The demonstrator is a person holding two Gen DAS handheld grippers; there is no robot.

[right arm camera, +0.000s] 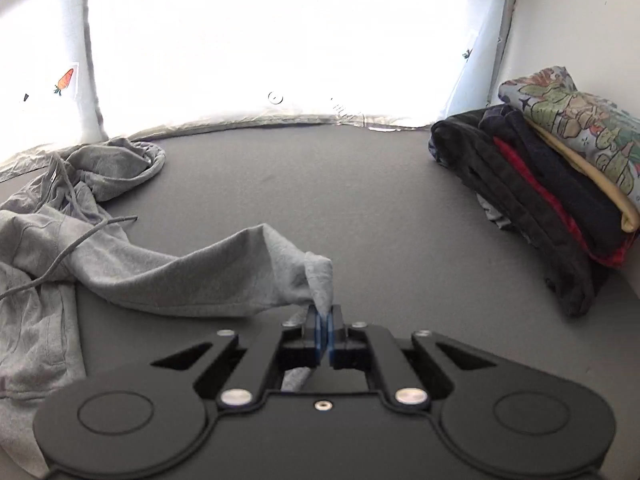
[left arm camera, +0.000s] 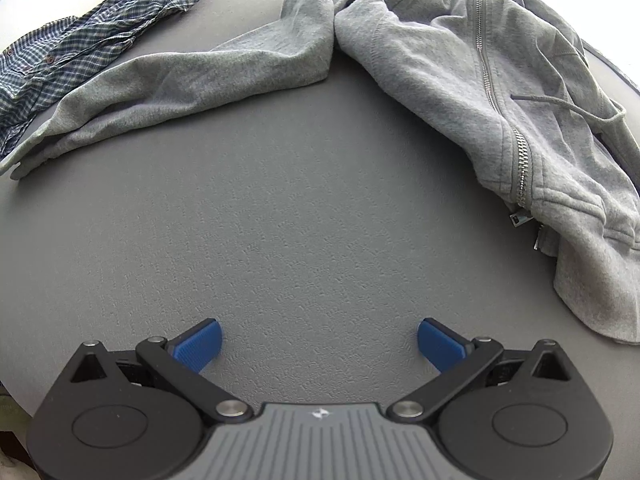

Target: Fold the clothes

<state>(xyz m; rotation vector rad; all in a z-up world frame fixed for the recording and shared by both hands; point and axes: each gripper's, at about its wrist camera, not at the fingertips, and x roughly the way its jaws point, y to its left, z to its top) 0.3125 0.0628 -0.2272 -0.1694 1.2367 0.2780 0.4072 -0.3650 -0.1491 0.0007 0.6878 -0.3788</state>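
Note:
A grey zip hoodie (left arm camera: pixel 440 68) lies crumpled on the dark grey table (left arm camera: pixel 304 216), with one sleeve stretched to the left and the zipper down the right. My left gripper (left arm camera: pixel 319 342) hangs open above bare table, well short of the hoodie, nothing between its blue pads. In the right wrist view the hoodie (right arm camera: pixel 60 248) lies at the left, and a sleeve (right arm camera: pixel 224 276) runs from it to my right gripper (right arm camera: pixel 325 320). That gripper is shut on the sleeve's cuff, and the grey cloth stands up from between its blue pads.
A blue checked shirt (left arm camera: pixel 80 40) lies at the table's far left corner. A stack of folded clothes (right arm camera: pixel 560 196) stands at the right against a white wall. A bright white curtain (right arm camera: pixel 280 40) hangs behind the table's far edge.

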